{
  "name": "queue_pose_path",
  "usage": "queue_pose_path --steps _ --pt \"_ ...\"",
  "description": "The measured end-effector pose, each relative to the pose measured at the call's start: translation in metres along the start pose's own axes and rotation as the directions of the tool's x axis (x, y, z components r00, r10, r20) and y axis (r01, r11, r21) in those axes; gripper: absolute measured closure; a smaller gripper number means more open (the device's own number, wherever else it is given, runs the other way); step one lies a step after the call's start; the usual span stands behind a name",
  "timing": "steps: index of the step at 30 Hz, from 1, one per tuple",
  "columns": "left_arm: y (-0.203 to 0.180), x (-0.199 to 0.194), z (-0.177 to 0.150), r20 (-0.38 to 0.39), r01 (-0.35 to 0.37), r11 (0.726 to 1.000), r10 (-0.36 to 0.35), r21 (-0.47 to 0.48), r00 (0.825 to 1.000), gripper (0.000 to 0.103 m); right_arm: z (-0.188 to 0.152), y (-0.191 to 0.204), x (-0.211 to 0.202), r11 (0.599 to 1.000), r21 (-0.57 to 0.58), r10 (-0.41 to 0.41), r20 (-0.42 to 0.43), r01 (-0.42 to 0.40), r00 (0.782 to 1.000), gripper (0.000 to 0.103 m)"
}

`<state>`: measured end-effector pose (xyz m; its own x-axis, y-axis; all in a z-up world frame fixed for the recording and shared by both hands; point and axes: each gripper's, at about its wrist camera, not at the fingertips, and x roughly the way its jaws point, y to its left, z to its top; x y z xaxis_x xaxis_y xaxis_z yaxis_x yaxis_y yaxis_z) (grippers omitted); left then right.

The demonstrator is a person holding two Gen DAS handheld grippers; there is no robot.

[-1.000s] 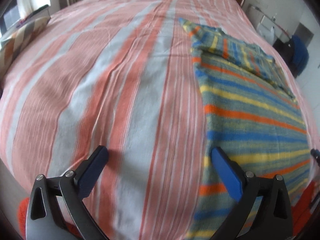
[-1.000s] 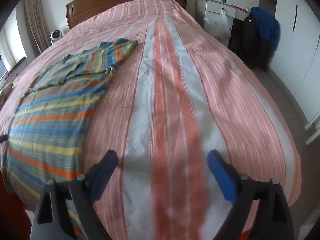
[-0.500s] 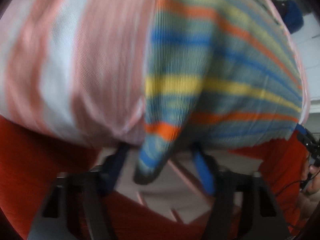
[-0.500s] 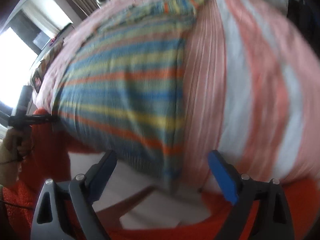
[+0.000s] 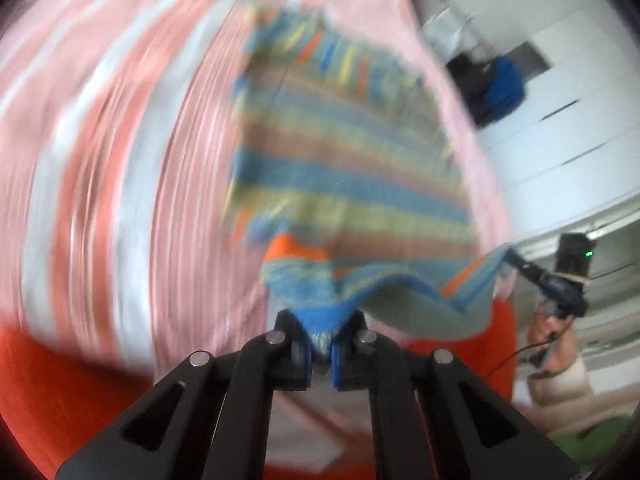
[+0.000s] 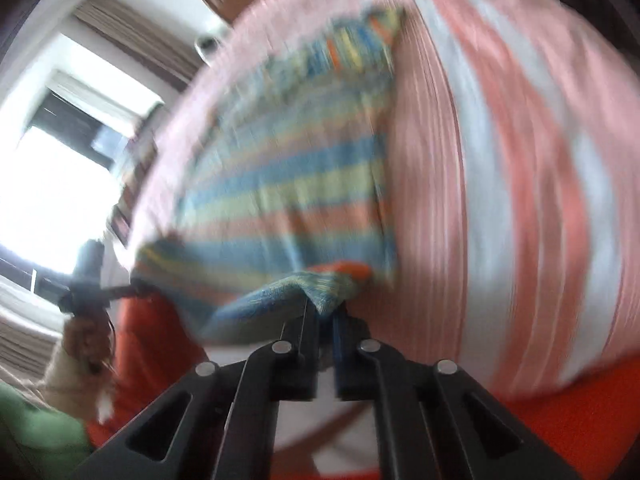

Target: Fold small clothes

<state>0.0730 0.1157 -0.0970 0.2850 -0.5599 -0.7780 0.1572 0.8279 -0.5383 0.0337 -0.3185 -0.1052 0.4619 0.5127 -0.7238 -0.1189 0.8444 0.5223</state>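
Observation:
A small knitted garment (image 5: pixel 344 168) with blue, yellow and orange stripes lies on the pink striped bed cover (image 5: pixel 120 140). My left gripper (image 5: pixel 320 344) is shut on its near left hem corner, which is lifted off the bed. In the right wrist view the same garment (image 6: pixel 288 184) stretches away, and my right gripper (image 6: pixel 326 320) is shut on its near right hem corner. The hem sags between the two grips. Each view shows the other gripper small at the far hem corner (image 5: pixel 552 280) (image 6: pixel 88 292). Both pictures are motion-blurred.
The bed cover (image 6: pixel 500 160) spreads wide on both sides of the garment. Orange-red cloth (image 5: pixel 60 380) lies below the near bed edge. White cabinets and a dark chair with a blue cloth (image 5: pixel 500 84) stand right of the bed; a bright window (image 6: pixel 52 168) is at left.
Both grippers went from open over the bed to shut on the garment's near hem corners. The hem has been raised off the bed, and both views swung sideways and upward.

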Motion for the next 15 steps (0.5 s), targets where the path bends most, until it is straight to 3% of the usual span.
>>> queue_pose_path --steps 4,8,11,13,15 --pt "-0.007 0.012 0.082 0.146 -0.033 0.998 0.024 0.056 0.989 0.099 0.08 0.0 0.011 0.997 -0.074 -0.019 0.13 0.029 0.991 0.098" --pt "0.009 0.045 0.171 0.223 -0.043 0.999 0.04 0.01 0.974 0.099 0.171 -0.021 0.049 0.997 -0.062 -0.035 0.21 0.049 0.977 0.098" --pt "0.018 0.076 0.222 0.247 -0.076 0.997 0.08 -0.025 0.966 0.099 0.229 -0.041 0.083 0.996 -0.027 -0.076 0.225 0.085 0.971 0.098" --pt "0.023 0.101 0.251 0.229 -0.105 0.993 0.112 -0.045 0.967 0.098 0.253 -0.056 0.102 0.996 0.006 -0.093 0.224 0.094 0.97 0.098" --pt "0.027 0.12 0.266 0.224 -0.173 0.983 0.183 -0.065 0.957 0.095 0.269 -0.066 0.119 0.994 0.049 -0.107 0.229 0.098 0.968 0.097"
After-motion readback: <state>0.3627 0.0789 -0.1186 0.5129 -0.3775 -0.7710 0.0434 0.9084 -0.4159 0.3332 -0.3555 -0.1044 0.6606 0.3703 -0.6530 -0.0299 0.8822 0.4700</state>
